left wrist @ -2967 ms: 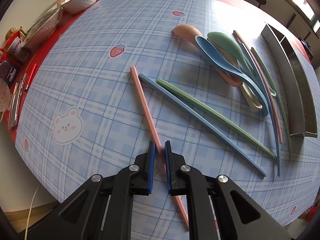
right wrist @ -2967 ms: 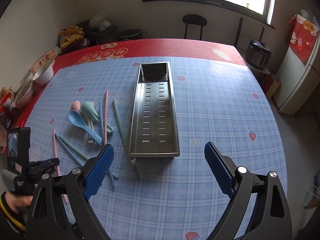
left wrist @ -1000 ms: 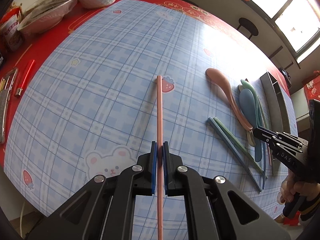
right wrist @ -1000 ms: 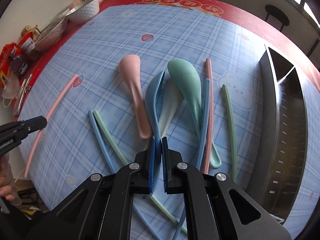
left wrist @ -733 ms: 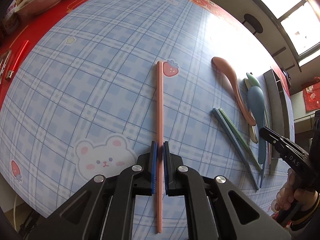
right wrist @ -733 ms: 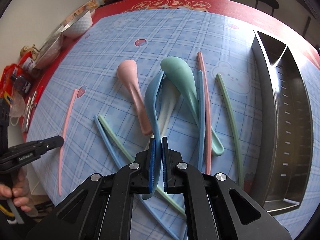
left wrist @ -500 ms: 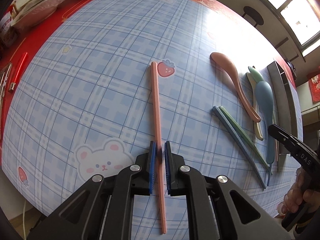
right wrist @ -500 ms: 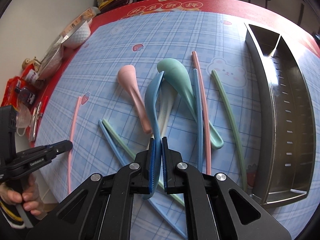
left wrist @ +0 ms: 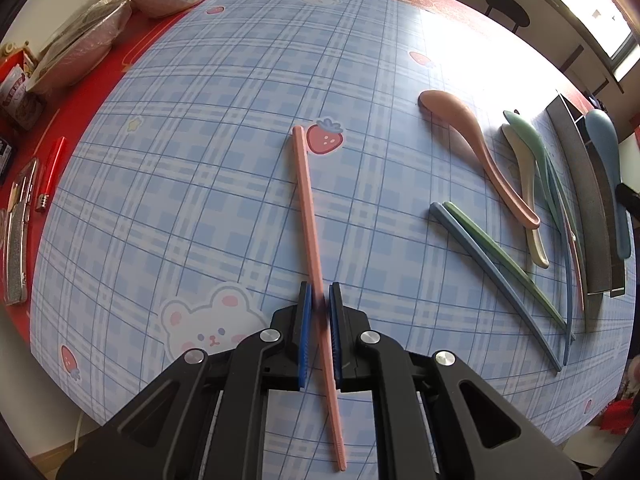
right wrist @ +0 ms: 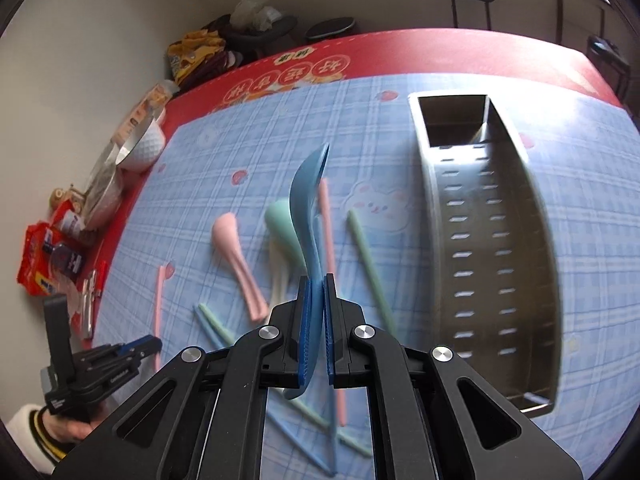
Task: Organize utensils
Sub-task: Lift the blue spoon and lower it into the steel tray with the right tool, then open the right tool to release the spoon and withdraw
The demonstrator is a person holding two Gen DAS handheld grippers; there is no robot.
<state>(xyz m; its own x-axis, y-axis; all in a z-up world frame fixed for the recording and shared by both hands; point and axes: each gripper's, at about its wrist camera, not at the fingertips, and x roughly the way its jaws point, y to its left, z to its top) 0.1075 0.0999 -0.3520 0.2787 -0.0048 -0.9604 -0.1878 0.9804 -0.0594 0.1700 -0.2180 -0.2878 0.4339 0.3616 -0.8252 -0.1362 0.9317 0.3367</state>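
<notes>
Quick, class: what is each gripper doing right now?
Left gripper: closed on the pink chopstick.
Right gripper: closed on the blue spoon.

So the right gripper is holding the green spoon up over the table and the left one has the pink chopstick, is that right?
Not quite: the right gripper holds the blue spoon, as the right wrist view shows; the green spoon lies on the table. The left gripper does hold the pink chopstick.

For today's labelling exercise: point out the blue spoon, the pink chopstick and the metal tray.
blue spoon (right wrist: 306,204), right wrist view, on its bowl.
pink chopstick (left wrist: 306,200), left wrist view, mid-shaft.
metal tray (right wrist: 550,280), right wrist view, on its right wall.
</notes>
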